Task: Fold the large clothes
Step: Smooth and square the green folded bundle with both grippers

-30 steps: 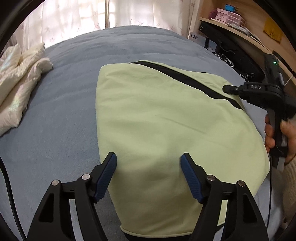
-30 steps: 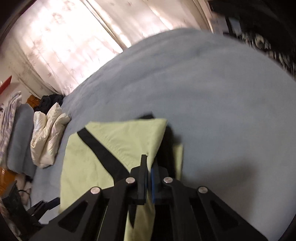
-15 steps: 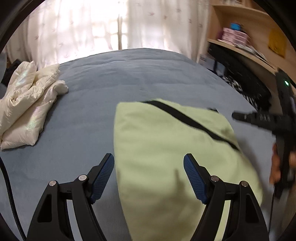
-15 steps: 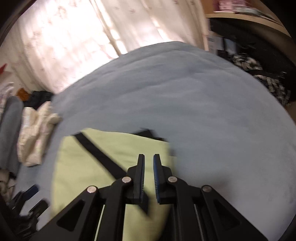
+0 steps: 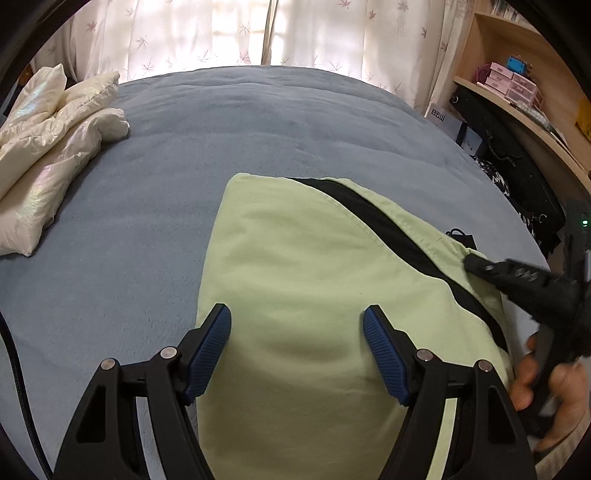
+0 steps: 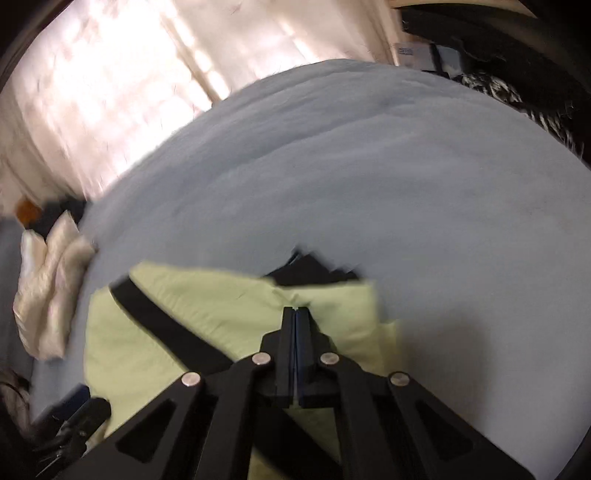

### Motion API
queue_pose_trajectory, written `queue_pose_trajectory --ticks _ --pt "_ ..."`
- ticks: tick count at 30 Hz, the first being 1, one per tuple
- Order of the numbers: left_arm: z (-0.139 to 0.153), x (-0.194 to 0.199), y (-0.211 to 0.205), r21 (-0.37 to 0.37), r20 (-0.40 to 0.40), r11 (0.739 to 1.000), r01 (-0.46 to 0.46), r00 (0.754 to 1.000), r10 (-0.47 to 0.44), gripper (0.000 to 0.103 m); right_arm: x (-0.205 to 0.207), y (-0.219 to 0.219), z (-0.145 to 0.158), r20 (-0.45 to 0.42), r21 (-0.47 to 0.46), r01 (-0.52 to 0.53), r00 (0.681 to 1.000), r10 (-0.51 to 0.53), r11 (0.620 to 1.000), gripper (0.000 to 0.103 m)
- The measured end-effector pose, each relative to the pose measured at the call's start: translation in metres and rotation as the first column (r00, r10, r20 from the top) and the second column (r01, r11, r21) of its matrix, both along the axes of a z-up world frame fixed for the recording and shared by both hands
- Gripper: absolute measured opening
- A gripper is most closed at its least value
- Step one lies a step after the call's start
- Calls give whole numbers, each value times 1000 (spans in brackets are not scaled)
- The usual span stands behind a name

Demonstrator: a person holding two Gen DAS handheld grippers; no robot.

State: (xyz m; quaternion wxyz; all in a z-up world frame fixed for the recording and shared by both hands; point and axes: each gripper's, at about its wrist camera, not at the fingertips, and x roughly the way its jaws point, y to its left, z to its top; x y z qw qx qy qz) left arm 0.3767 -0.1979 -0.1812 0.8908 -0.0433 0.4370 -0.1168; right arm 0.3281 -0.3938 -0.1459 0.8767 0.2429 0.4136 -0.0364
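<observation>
A pale green garment [image 5: 314,314] with a black stripe [image 5: 391,229] lies folded on a grey-blue bed [image 5: 240,125], filling the 6 o'clock half of the left wrist view. The left gripper [image 5: 297,328] hangs over its near part with the jaws spread wide and nothing between them; the blue pad [image 5: 212,343] at 8 o'clock sits at the garment's left edge, the other over the green cloth. Whether the pads touch the fabric cannot be told.

At 3 o'clock in that view the right gripper [image 5: 471,263] reaches in from the side, its black tip pressed to the garment's far right corner, just past the stripe. A bare hand [image 5: 550,384] wraps its handle at 4 o'clock, fingers curled around the grip.

The right wrist view, blurred, shows the right gripper [image 6: 296,314] with jaws clenched together, the tips buried in a raised pinch of green cloth at the garment's [image 6: 155,350] corner; a scrap of black fabric [image 6: 314,269] shows just beyond the tips at 12 o'clock.

A cream puffy jacket [image 5: 48,147] lies bunched at 10 o'clock on the bed, well apart from the garment. Leaf-patterned curtains [image 5: 258,33] glow at 12 o'clock, and a wooden shelf [image 5: 517,99] with pink boxes [image 5: 506,79] stands at 2 o'clock.
</observation>
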Motion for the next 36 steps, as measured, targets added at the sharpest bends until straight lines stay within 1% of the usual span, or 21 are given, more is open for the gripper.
queue_pose_trajectory --ticks 1,2,3,4,6,8,10,13,17,19,21,22,23,24,25,26,27,28,30,32,36 --pt "0 0 1 3 -1 1000 0 1000 0 73 -3 -4 4 -5 -18 5 1000 -5 1000 0" --pt "1 -1 2 5 -2 1000 0 1000 0 73 -7 -2 10 -9 -73 3 1000 -4 997 0" --pt "2 -2 2 8 -2 1000 -1 1000 1 73 -11 1 16 -14 -106 1 1000 -2 994 4" --pt "5 -3 3 11 -4 1000 -4 1000 4 73 -17 6 24 -18 -126 -13 1000 11 992 4" --pt "14 -12 2 3 5 1000 -11 1000 11 73 -25 13 32 -7 -97 -54 999 53 994 4" --pt "27 -27 6 -25 27 1000 -2 1000 3 73 -42 26 41 7 -37 -109 994 109 993 5" --pt "37 -42 10 -40 43 999 12 999 -10 73 -59 44 44 8 12 -180 984 179 984 6" --pt "45 -67 10 -22 49 999 30 998 -29 73 -79 78 40 -27 39 -257 966 258 966 8" --pt "37 -94 8 -12 19 998 58 998 -58 73 -106 102 24 -61 48 -300 951 302 953 9" --pt "23 -105 7 -7 -25 997 73 997 -73 73 -116 106 14 -90 11 -299 950 299 954 9" --pt "7 -110 8 24 -65 998 62 996 -60 73 -120 102 10 -102 -14 -285 954 282 959 9" --pt "1 -113 9 59 -62 997 51 997 -47 73 -123 100 9 -102 -44 -267 960 262 963 9" --pt "0 -116 10 77 -41 996 52 998 -48 73 -128 93 10 -102 -104 -236 969 225 966 9" --pt "0 -117 11 86 -31 995 51 998 -49 74 -129 87 11 -103 -149 -211 975 197 966 8" --pt "-1 -117 13 85 -37 995 48 998 -45 77 -135 76 11 -103 -184 -186 980 169 965 8" --pt "-3 -115 17 64 -59 997 40 998 -36 79 -139 69 9 -108 -192 -169 983 150 967 8" --pt "-5 -113 22 38 -77 999 32 997 -29 79 -142 61 8 -104 -176 -155 985 138 972 8" --pt "-6 -111 25 13 -94 1000 23 995 -21 80 -148 52 6 -89 -123 -144 987 134 982 8" --pt "-7 -109 31 -16 -116 1000 6 993 -8 80 -153 46 7 -83 -102 -128 989 120 987 8" --pt "-7 -109 33 -24 -126 1000 0 992 -3 80 -155 54 9 -88 -137 -128 989 117 982 8" --pt "-5 -113 34 -5 -122 1000 -2 993 1 80 -157 64 10 -98 -182 -113 990 97 977 9"
